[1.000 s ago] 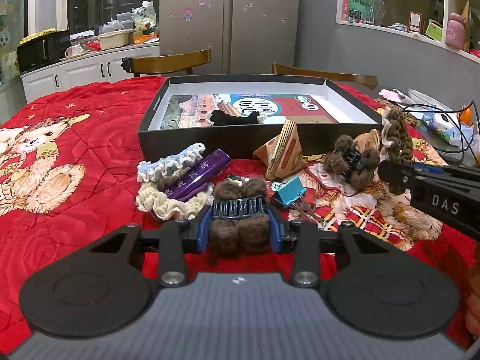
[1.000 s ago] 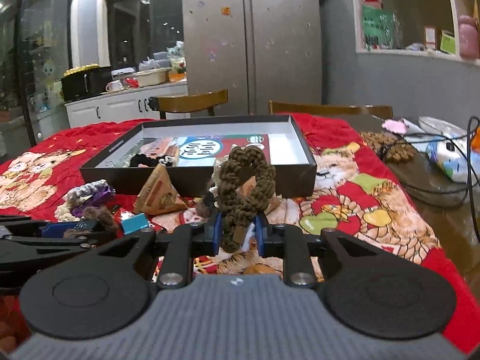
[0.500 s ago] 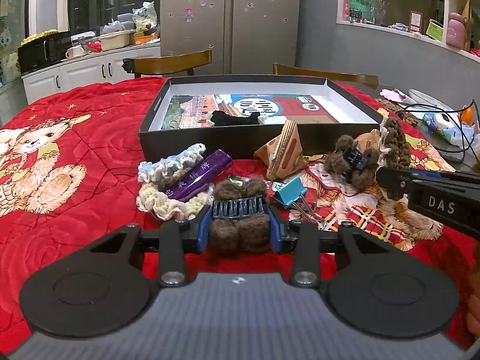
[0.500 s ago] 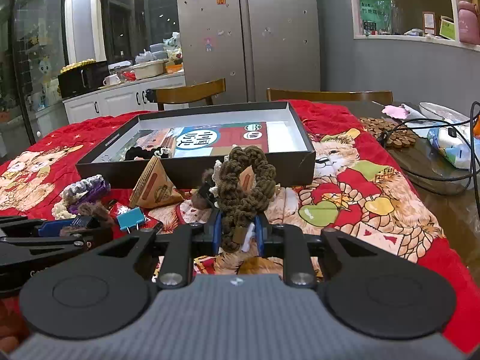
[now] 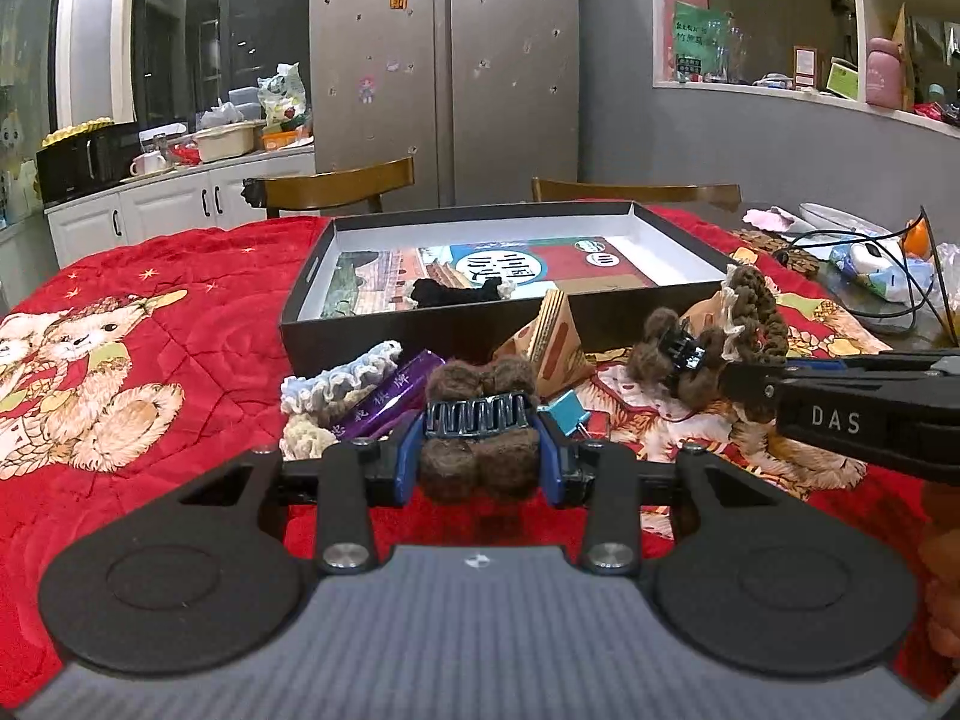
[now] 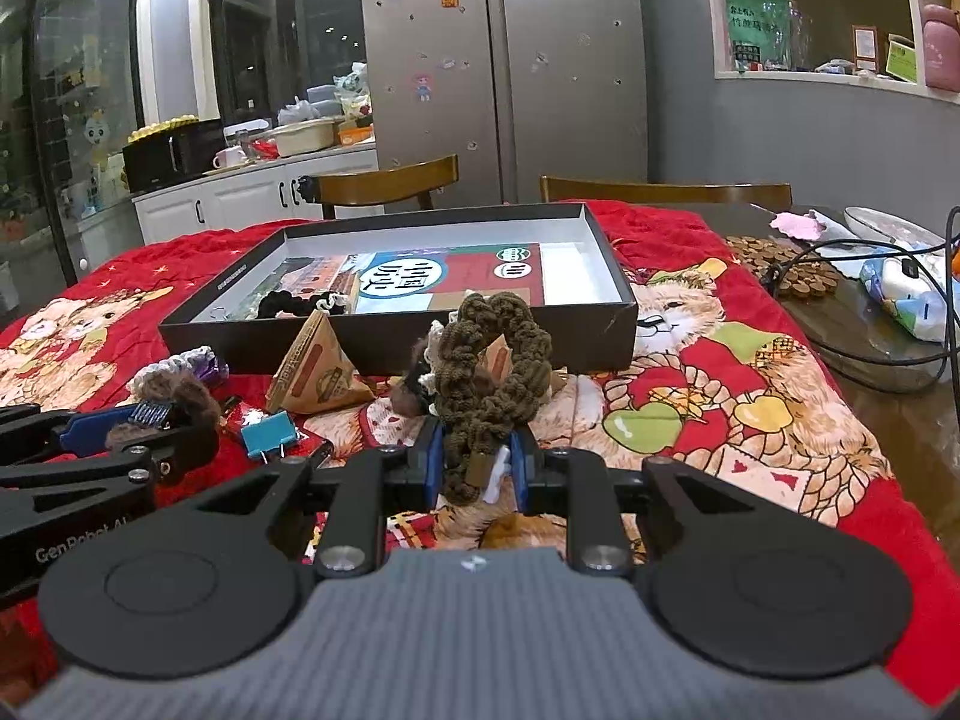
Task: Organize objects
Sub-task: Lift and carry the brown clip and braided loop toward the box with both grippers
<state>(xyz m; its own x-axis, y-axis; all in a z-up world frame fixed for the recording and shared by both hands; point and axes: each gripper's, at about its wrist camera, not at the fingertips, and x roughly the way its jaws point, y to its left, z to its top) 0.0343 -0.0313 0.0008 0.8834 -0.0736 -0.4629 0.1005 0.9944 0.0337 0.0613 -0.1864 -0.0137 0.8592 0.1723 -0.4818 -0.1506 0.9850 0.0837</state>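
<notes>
Brown fuzzy hair claw (image 5: 478,420) sits clamped in your left gripper (image 5: 478,461); your right gripper (image 6: 477,463) pinches the olive braided scrunchie (image 6: 492,354), both before the box's (image 6: 396,348) near edge.

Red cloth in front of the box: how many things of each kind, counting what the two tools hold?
Fuzzy brown claw clips: 2
Scrunchies: 3
Triangular paper packets: 2
Blue binder clip: 1
Purple packet: 1
Total: 9
</notes>
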